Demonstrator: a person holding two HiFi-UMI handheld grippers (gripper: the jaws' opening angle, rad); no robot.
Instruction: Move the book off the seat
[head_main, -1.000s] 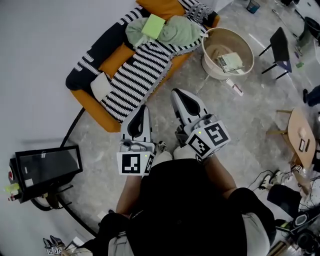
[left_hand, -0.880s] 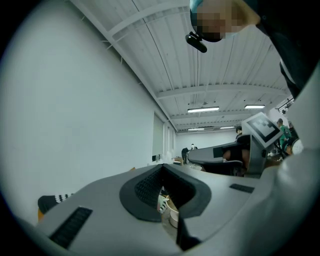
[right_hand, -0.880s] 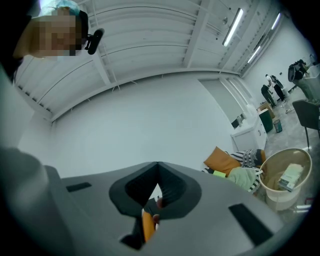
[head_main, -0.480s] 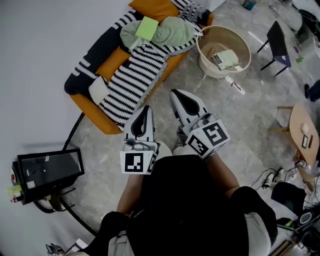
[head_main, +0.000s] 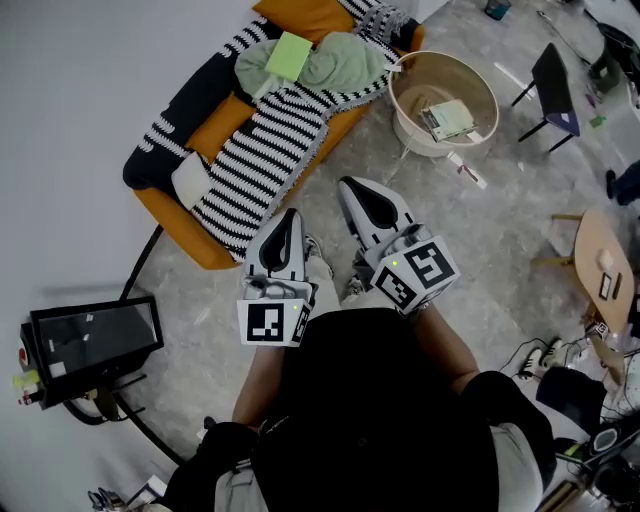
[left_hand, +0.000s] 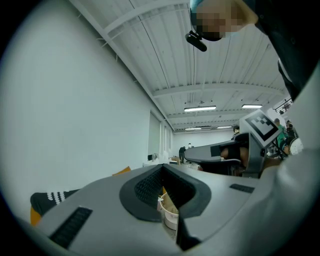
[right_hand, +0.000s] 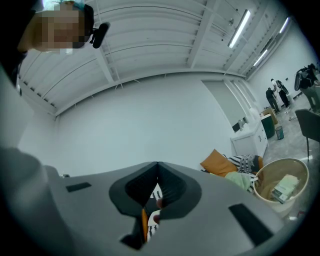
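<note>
monitor (head_main: 92, 338): dark screen on a stand, set on the floor well to the left of the left gripper and behind its tips.

sofa (head_main: 172, 214): orange, placed ahead of both grippers and to their left; draped with a black-and-white striped blanket (head_main: 268, 140).

book (head_main: 287, 55): pale green, laid flat on the seat at the far end of the sofa, resting on a green cloth (head_main: 345, 60); found well ahead of both grippers, well apart from them.

left gripper (head_main: 288, 218): held level and pointed toward the sofa's near edge; its jaws are pressed together with nothing between them, as seen in the left gripper view (left_hand: 161, 168).

right gripper (head_main: 348, 188): held just beside the left gripper on its right, tips a little further forward; jaws are clenched at the tips and nothing is grasped, as seen in the right gripper view (right_hand: 157, 164).

basket (head_main: 401, 108): round, pale, stood on the floor ahead of the right gripper and to its right, beside the sofa's end; papers or books (head_main: 447, 118) are contained.

chair (head_main: 556, 86): black, positioned far right of the basket.
</note>
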